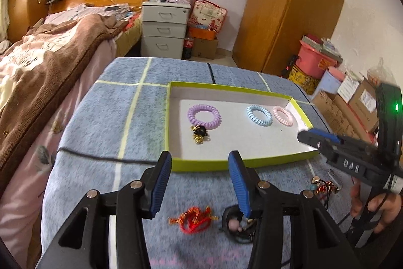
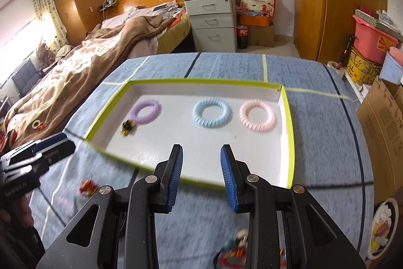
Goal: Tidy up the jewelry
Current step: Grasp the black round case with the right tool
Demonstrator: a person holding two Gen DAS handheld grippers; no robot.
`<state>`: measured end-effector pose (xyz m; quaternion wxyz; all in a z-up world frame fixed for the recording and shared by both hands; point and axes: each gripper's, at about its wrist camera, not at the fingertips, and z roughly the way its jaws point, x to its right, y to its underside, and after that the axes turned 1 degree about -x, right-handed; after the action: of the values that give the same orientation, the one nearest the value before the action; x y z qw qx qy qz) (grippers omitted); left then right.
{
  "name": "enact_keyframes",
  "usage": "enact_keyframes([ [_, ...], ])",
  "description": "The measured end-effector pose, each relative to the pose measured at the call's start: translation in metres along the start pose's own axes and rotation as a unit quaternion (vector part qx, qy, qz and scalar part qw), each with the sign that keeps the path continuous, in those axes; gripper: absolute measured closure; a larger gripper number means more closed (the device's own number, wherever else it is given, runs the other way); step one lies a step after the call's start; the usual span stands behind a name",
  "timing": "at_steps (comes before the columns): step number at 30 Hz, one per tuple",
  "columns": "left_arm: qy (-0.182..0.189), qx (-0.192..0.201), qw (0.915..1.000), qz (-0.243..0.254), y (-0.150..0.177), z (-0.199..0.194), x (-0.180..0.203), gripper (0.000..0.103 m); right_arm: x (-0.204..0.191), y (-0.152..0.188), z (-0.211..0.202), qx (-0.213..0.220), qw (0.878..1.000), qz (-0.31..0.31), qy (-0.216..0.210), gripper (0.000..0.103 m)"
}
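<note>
Blue blanket (image 1: 100, 117), one tray (image 1: 214, 164), three coil bands, left gripper (image 1: 200, 163) and right gripper (image 2: 201, 160) jaws apart, empty

Both grippers tilt down twd the tray (image 1: 252, 163): left gripper (image 1: 200, 183) at its near rim, jaws wide, empty; right gripper (image 2: 201, 177) likewise, jaws parted, empty.

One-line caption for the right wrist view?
Open right gripper above white, green-rimmed tray holding purple, blue, pink spiral hair ties.
</note>
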<state>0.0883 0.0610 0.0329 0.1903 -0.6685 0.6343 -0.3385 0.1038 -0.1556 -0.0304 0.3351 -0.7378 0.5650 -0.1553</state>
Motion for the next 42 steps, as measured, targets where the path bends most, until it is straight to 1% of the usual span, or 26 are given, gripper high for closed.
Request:
enact_keyframes([
  [8, -0.013, 0.005, 0.9998, -0.015, 0.022, -0.018, -0.018, 0.052, -0.017, 0.033, -0.007, -0.015, 0.999, -0.008, -0.036, 0.071],
  [15, -0.022, -0.009, 0.9993, -0.027, 0.044, -0.021, -0.035, 0.052, -0.040, 0.052, 0.005, -0.040, 0.996, -0.026, -0.070, 0.070],
  [22, -0.017, -0.012, 0.9990, -0.039, 0.055, -0.021, -0.047, 0.052, -0.053, 0.058, 0.012, -0.050, 0.995, -0.040, -0.078, 0.070],
  [25, -0.013, -0.016, 0.9990, -0.039, 0.056, -0.019, -0.048, 0.052, -0.058, 0.060, 0.015, -0.055, 0.995, -0.052, -0.072, 0.070],
  [28, -0.010, -0.022, 0.9990, -0.039, 0.058, -0.015, -0.048, 0.051, -0.062, 0.060, 0.018, -0.059, 0.994, -0.059, -0.076, 0.070],
  [32, -0.008, -0.025, 0.9989, -0.040, 0.058, -0.013, -0.050, 0.052, -0.064, 0.060, 0.021, -0.068, 0.993, -0.060, -0.069, 0.070],
  [33, -0.006, -0.025, 0.9988, -0.040, 0.058, -0.013, -0.050, 0.052, -0.065, 0.061, 0.022, -0.071, 0.993, -0.062, -0.068, 0.072],
  [34, -0.006, -0.027, 0.9988, -0.040, 0.058, -0.012, -0.050, 0.052, -0.065, 0.061, 0.022, -0.073, 0.993, -0.065, -0.066, 0.076],
  [38, -0.004, -0.030, 0.9988, -0.039, 0.058, -0.010, -0.049, 0.051, -0.069, 0.059, 0.028, -0.082, 0.992, -0.069, -0.063, 0.084],
  [40, -0.003, -0.031, 0.9988, -0.039, 0.058, -0.009, -0.049, 0.051, -0.071, 0.059, 0.028, -0.083, 0.992, -0.072, -0.063, 0.090],
  [42, -0.003, -0.033, 0.9987, -0.039, 0.058, -0.008, -0.049, 0.051, -0.072, 0.060, 0.028, -0.085, 0.992, -0.075, -0.064, 0.094],
])
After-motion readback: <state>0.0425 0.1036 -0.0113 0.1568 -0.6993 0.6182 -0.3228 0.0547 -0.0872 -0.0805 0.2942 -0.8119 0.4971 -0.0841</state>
